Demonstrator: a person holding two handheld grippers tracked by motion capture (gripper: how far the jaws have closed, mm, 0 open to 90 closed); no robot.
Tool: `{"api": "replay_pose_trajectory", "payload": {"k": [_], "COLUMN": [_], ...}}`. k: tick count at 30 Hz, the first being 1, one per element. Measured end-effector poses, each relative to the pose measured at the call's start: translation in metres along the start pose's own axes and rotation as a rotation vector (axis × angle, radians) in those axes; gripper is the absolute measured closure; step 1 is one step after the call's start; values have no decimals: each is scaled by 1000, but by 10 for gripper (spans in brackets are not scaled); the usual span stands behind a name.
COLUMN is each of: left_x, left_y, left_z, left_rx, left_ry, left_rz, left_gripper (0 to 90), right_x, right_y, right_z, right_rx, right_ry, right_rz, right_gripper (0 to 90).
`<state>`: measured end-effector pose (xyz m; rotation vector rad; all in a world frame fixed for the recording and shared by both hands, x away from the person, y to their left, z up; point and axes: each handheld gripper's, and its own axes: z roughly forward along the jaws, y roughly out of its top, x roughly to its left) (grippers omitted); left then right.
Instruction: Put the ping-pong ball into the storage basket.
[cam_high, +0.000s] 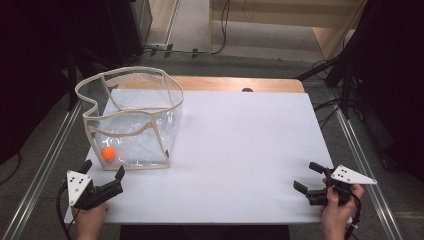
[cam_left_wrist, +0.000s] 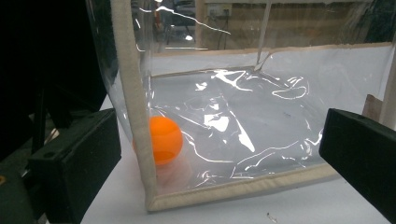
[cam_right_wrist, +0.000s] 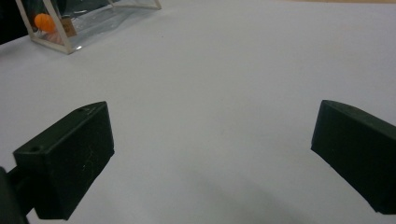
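Holding my left gripper (cam_high: 106, 178) wide, I had the orange ball (cam_high: 108, 153) just ahead inside the clear bag (cam_high: 150, 100); my right gripper (cam_high: 310, 181), also wide, sat well apart.

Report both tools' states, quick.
Left tool: open, holding nothing, near the clear bag.
Right tool: open, holding nothing.

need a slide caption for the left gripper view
Open left gripper faces a clear plastic bag with an orange ball inside its near corner.
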<state>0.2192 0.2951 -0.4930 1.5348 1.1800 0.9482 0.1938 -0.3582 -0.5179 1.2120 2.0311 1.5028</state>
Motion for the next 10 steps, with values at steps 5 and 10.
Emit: {"api": "replay_pose_trajectory", "payload": {"k": [5,10], "left_x": [0,0], "left_y": [0,0], "left_z": [0,0], "left_rx": [-1,-1], "left_ry": [0,2], "left_rz": [-1,0], "left_gripper": [0,0], "right_x": [0,1], "right_y": [0,0], "right_z": [1,3], "right_rx": [10,35], "right_ry": [-9,-30], "right_rz": [9,0], "right_gripper": [0,0]}}
